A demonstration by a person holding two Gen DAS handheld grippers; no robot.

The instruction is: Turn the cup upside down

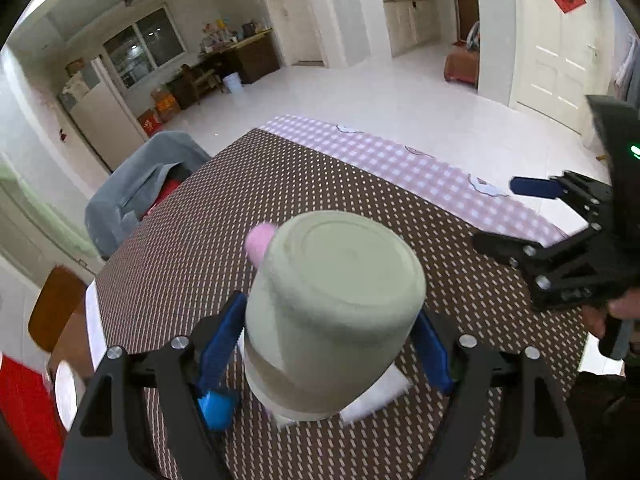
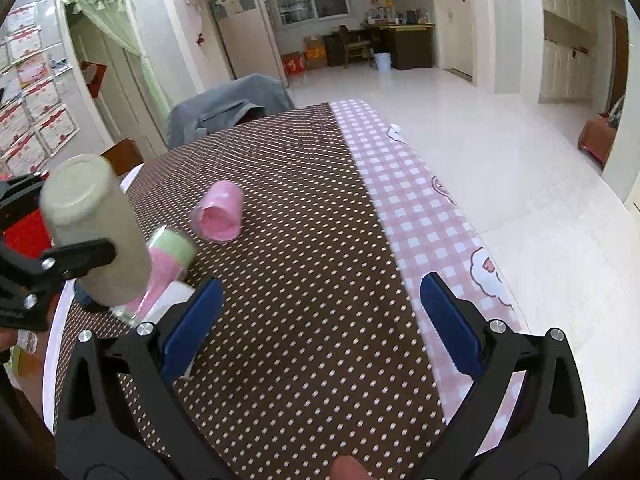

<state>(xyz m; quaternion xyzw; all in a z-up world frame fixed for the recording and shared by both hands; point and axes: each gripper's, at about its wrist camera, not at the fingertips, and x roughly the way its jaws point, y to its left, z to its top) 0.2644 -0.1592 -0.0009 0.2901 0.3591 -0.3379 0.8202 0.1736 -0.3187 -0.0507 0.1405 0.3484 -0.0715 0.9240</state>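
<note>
Left wrist view shows the left gripper point(image 1: 332, 344) clamped round the pale green cup point(image 1: 336, 304), base up (mouth down, ready to set) above the dotted worktop point(image 1: 360, 184). At right, the right gripper point(image 2: 320, 320) hangs spread wide, empty, out of the way.

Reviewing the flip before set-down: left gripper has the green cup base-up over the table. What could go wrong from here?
1. The green cup is held tilted, not plumb; lowered this way it may land on one rim edge and topple.
2. The pink-and-green cup and a white cloth lie right beneath or beside it, so the rim may catch on them.
3. The left gripper appears to hold only the lower sides; the cup may slip.
</note>
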